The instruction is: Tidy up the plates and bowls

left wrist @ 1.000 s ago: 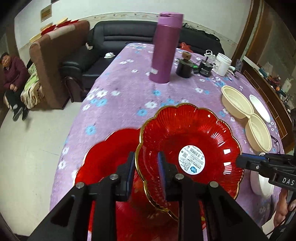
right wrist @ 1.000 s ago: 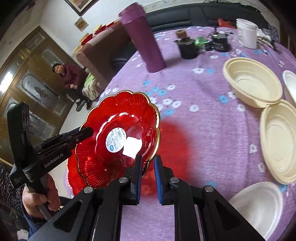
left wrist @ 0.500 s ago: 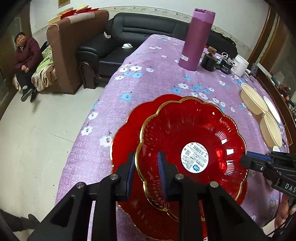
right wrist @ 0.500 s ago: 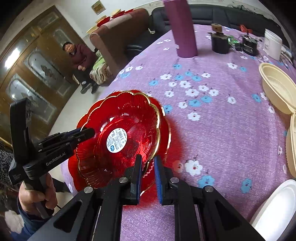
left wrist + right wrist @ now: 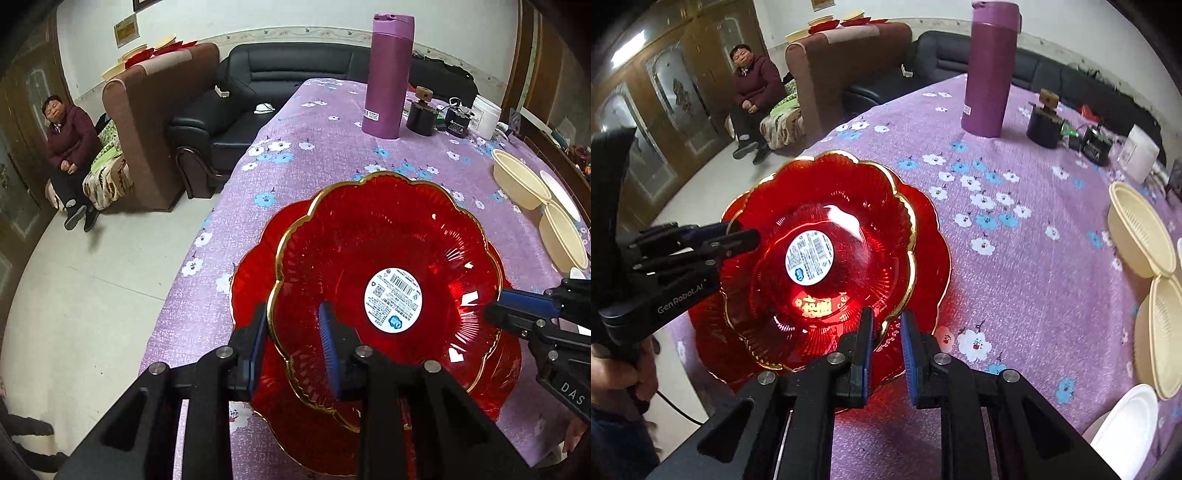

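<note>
top red plate [image 5: 388, 258]: face up, nested on lower red plate [image 5: 931, 236] | left tool [image 5: 293, 339], right tool [image 5: 886, 343]: jaws just eased apart, rim between

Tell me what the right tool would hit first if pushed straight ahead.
Most likely the rim of the upper gold-edged red glass plate, which already sits between the right tool's fingers; below lies the second red plate.

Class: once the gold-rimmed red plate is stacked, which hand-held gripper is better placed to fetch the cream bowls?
Probably right. The cream bowls lie on the right hand-held gripper's side; the left hand-held gripper sits across the red plates, farther off.
</note>
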Demonstrator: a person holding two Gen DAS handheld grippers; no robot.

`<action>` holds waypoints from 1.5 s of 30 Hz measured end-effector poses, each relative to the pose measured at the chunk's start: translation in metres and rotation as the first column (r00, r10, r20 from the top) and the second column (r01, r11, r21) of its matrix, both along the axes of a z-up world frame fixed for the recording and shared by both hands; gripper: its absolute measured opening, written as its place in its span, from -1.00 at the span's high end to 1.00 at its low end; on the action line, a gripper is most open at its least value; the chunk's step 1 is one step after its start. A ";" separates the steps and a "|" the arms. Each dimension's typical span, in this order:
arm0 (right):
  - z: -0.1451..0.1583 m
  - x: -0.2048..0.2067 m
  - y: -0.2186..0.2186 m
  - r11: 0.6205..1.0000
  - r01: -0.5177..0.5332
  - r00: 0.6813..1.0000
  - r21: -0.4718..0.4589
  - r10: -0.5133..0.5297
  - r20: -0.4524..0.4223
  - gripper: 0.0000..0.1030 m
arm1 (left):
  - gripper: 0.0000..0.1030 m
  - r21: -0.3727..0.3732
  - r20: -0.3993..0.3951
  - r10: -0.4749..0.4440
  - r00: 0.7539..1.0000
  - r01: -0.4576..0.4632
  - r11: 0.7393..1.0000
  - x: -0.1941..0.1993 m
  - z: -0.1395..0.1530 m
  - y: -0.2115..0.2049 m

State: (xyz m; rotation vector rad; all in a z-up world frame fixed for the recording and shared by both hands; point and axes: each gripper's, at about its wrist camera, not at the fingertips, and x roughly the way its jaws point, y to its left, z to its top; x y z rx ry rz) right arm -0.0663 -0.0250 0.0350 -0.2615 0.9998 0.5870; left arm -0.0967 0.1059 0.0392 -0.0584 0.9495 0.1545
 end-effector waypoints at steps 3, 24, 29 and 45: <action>0.000 0.001 -0.004 1.000 0.009 1.000 0.017 -0.008 -0.009 0.65 | 0.42 -0.020 0.001 -0.003 1.000 0.004 1.000 0.000 -0.001 0.001; 0.003 -0.002 -0.011 0.994 0.004 0.995 0.107 0.007 -0.096 0.30 | -0.04 -0.047 0.005 -0.017 1.000 0.017 0.999 -0.003 0.003 -0.004; 0.007 -0.004 -0.013 0.992 0.010 0.995 0.128 0.003 -0.101 0.23 | -0.27 -0.045 0.030 -0.010 1.000 0.011 0.999 -0.006 0.011 -0.004; 0.030 -0.028 -0.089 0.965 0.127 0.990 0.230 -0.139 0.038 0.22 | -0.37 -0.074 0.134 -0.089 0.987 0.099 0.992 -0.015 0.039 -0.056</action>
